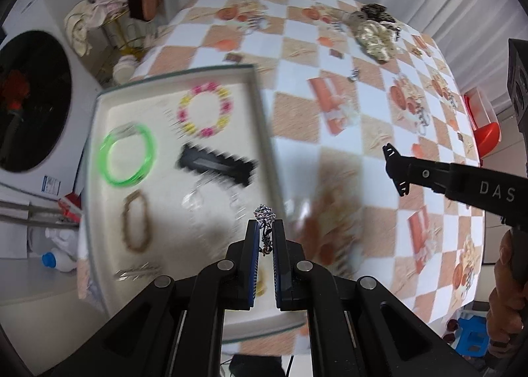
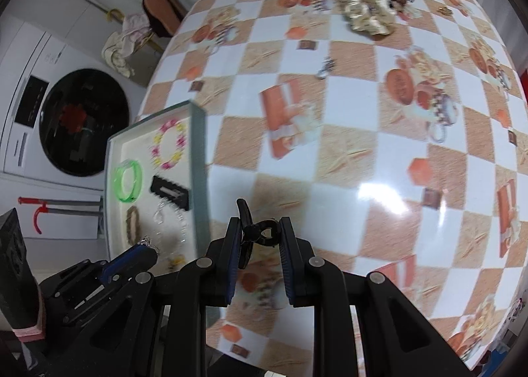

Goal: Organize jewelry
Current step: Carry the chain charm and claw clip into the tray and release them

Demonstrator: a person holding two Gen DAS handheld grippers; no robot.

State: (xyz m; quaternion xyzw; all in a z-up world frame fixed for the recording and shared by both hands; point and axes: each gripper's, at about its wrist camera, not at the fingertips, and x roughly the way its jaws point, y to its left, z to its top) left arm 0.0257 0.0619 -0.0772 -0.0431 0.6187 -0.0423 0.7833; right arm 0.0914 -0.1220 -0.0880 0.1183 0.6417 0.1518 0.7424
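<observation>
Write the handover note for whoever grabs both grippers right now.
Left gripper: shut on a silver ornate piece, just over the tray near edge.
Right gripper: shut on a black clip, above the table beside the tray.
Done: green bangle, pink-yellow bracelet, black hair clip, brown bracelet in tray.
Left: place both held pieces, then the pile at the far edge and the small piece mid-table.
</observation>
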